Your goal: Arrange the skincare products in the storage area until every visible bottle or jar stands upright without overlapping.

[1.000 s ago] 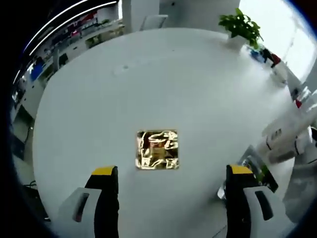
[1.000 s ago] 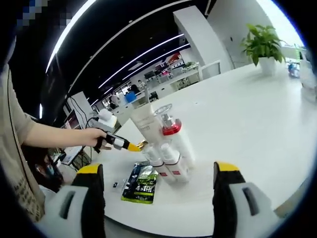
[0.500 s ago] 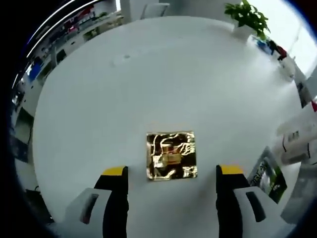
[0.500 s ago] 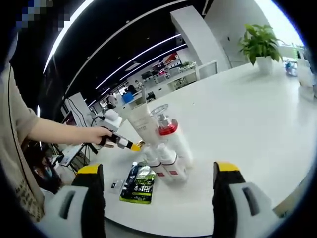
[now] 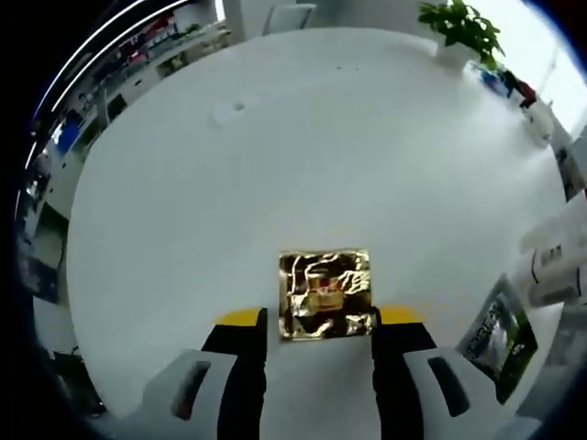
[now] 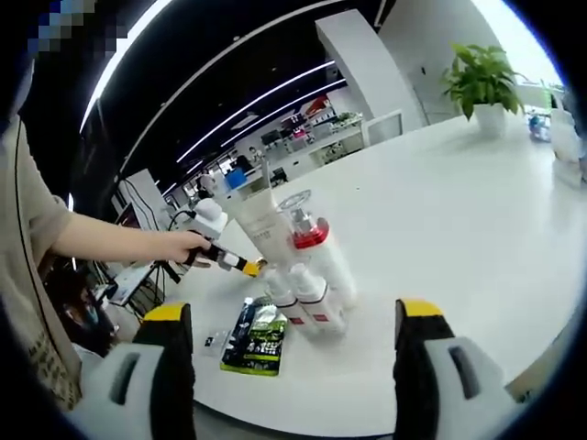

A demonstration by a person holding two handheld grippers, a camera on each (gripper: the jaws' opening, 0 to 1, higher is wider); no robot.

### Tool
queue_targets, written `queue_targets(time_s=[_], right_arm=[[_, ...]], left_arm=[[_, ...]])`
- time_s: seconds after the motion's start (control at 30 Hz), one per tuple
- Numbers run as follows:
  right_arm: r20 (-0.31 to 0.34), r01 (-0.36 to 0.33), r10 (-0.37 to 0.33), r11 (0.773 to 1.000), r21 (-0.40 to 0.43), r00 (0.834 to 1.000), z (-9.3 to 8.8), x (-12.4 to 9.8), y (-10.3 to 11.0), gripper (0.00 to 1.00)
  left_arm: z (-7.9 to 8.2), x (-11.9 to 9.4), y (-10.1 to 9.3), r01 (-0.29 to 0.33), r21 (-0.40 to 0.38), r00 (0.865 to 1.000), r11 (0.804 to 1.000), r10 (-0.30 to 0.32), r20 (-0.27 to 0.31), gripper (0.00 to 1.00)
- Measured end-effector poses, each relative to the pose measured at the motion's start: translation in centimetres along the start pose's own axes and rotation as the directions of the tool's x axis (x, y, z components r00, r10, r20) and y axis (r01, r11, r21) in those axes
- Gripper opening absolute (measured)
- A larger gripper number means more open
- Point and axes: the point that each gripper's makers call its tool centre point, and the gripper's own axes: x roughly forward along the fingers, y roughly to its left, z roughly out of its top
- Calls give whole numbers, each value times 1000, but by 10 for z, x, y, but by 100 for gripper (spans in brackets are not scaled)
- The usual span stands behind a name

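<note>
Gold foil packet (image 5: 325, 293) flat on white round table (image 5: 303, 147), between left gripper (image 5: 318, 319) jaws, narrowed to its edges, contact unclear; likely pinching it. Right gripper (image 6: 289, 316) wide, empty, hovering. Bottle cluster (image 6: 298, 266) upright at its 12 o'clock, green sachet (image 6: 255, 337) flat beside. Potted plant (image 6: 483, 78) at 2 o'clock; open office behind.

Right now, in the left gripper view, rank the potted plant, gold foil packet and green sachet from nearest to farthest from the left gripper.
1. gold foil packet, between the fingers.
2. green sachet, at the right edge.
3. potted plant, far across the table.
</note>
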Motion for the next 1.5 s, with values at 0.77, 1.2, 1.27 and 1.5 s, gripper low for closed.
queue_targets(time_s=[0.77, 1.2, 1.27, 1.5], right_arm=[[7, -26, 26, 1000, -7, 1000, 1, 0, 5, 91], [-9, -69, 69, 997, -36, 998, -2, 0, 14, 91], [-9, -74, 74, 996, -39, 997, -2, 0, 15, 91], [-20, -101, 100, 994, -44, 995, -4, 1, 20, 91]], left_arm=[[-13, -31, 3, -37, -270, 999, 962, 41, 11, 36], [-46, -51, -6, -46, -392, 998, 919, 62, 28, 37], [-52, -54, -9, -47, -411, 998, 910, 64, 28, 37], [-68, -65, -19, -62, -499, 994, 864, 98, 45, 37]])
